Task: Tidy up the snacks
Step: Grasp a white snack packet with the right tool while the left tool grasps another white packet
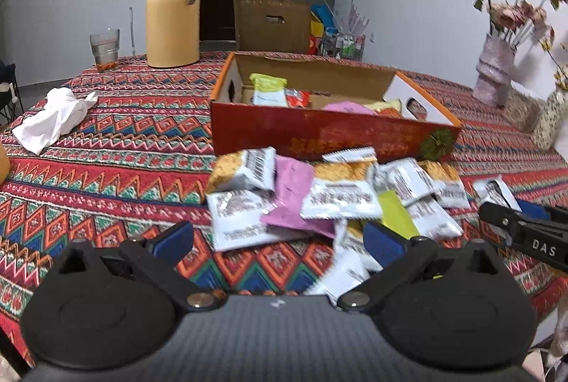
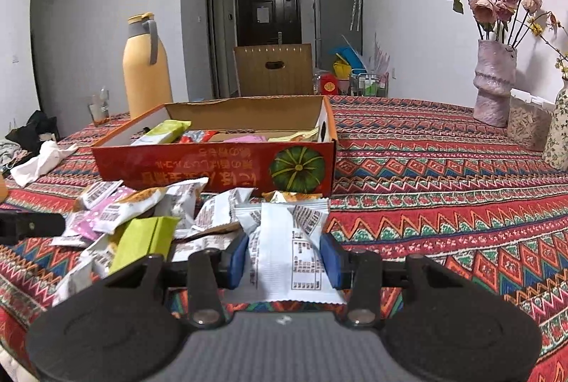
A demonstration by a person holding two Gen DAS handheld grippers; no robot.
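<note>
Right gripper [image 2: 284, 259] pinches a white snack packet [image 2: 289, 250] between its blue pads beside the loose pile [image 1: 319, 201], probably bound for the red box [image 2: 213, 169] behind, while left gripper [image 1: 278, 238] hovers wide open, empty.

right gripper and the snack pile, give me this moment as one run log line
right gripper: shut on white snack packet | left gripper: open, holds nothing, over snack pile | red box: holds some snacks

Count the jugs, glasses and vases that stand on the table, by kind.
Jug: 1
Glass: 1
Vases: 2, the pink vase and the floral vase
Total: 4
</note>
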